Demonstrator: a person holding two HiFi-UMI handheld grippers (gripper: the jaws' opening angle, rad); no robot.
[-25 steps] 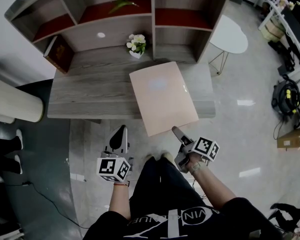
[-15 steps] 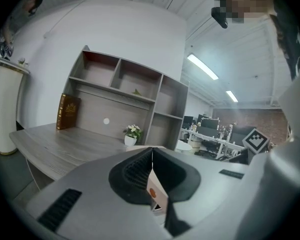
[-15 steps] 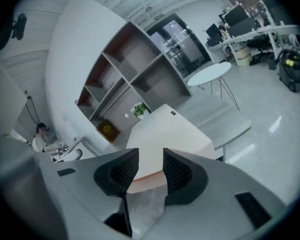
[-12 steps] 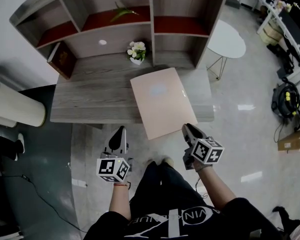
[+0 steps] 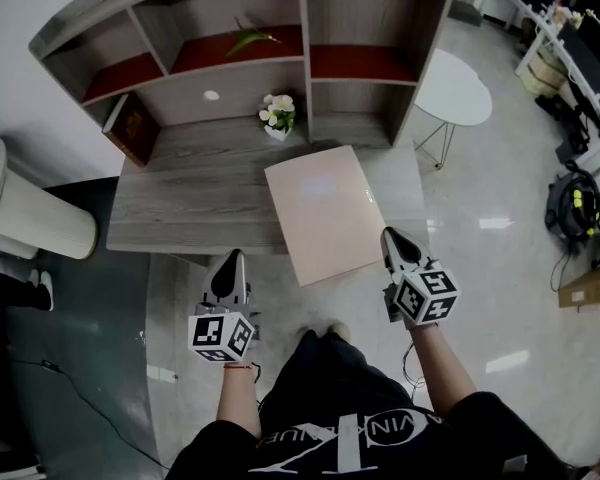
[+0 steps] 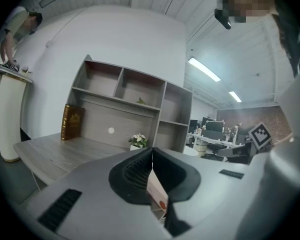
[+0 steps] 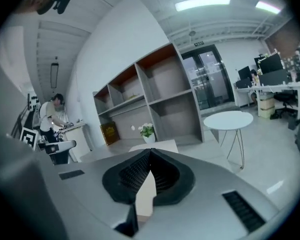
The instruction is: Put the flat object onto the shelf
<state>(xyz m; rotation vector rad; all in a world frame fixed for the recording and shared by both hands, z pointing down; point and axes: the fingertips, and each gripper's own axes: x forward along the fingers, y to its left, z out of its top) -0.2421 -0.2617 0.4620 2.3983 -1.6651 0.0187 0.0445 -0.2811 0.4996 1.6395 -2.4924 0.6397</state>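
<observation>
The flat object is a pale pink board (image 5: 327, 213) lying on the grey wooden desk (image 5: 180, 208), its near end overhanging the front edge. Behind it stands the open shelf unit (image 5: 280, 78). My left gripper (image 5: 228, 264) hovers off the desk's front edge, left of the board, jaws shut and empty. My right gripper (image 5: 390, 236) is beside the board's near right corner; its jaws have just been closing and now meet with nothing between them. The board (image 7: 155, 146) shows beyond the right jaws and, as a sliver of board (image 6: 157, 194), under the left ones.
A small pot of white flowers (image 5: 277, 113) stands just behind the board. A brown book (image 5: 132, 128) leans at the desk's back left. A white round table (image 5: 455, 88) is to the right and a white bin (image 5: 30, 218) to the left. A person stands far left.
The right gripper rolled upright, rose and shifted from the board's front edge to its near right corner, and its jaws closed. The left gripper rose a little. The board stayed put.
</observation>
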